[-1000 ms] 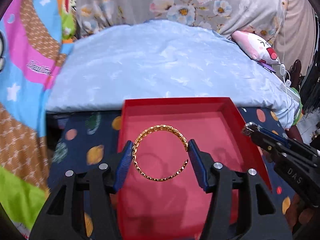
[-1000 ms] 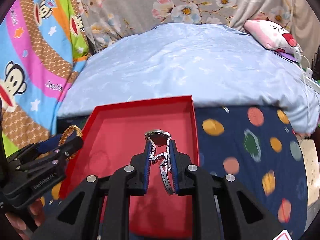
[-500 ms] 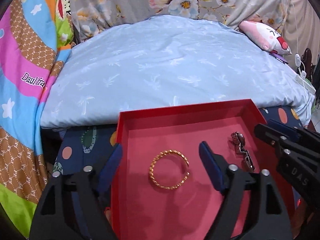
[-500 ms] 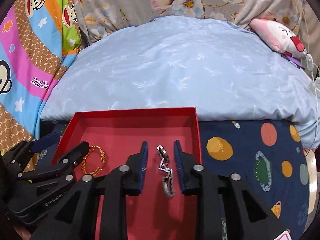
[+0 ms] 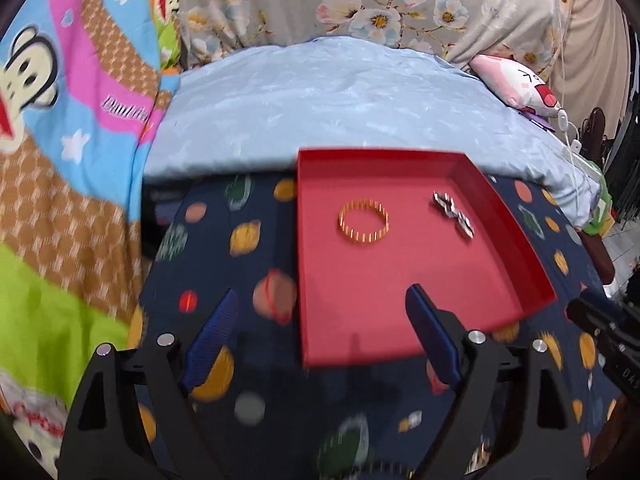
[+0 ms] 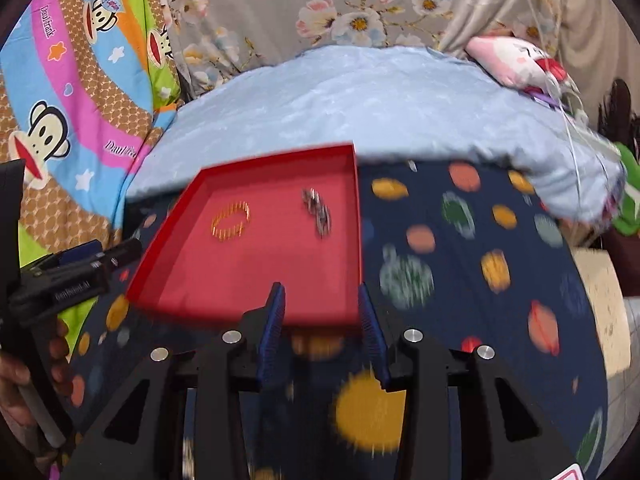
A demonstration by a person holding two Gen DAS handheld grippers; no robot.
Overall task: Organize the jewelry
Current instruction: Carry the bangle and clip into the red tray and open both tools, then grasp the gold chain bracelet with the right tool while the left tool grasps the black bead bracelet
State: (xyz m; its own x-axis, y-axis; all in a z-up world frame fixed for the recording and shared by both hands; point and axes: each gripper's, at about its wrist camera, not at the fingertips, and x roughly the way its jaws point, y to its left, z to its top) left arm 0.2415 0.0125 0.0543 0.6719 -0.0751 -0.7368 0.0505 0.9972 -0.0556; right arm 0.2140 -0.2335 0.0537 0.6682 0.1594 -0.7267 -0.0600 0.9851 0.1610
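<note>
Both pieces lie in my red tray (image 5: pixel 500 208): gold bracelet (image 5: pixel 363 222) mid-tray, silver watch (image 5: pixel 454 214) near its right wall. My left gripper (image 5: pixel 320 336) and right gripper (image 6: pixel 322 320), jaws just opening, gape empty. Risk: a jaw nudging the tray's near edge off the soft bedding.

Both tools are black plastic. The left gripper (image 5: pixel 320 332) has ribbed blue pads (image 5: pixel 212 336) on triangular cut-out arms with round silver screw heads. The right gripper (image 6: pixel 322 320) is built the same, and white lettering marks each one's side. A hand (image 6: pixel 24 372) grips the left handle.

Shiny gold bracelet (image 5: pixel 363 221), matt tray (image 5: pixel 400 300)
</note>
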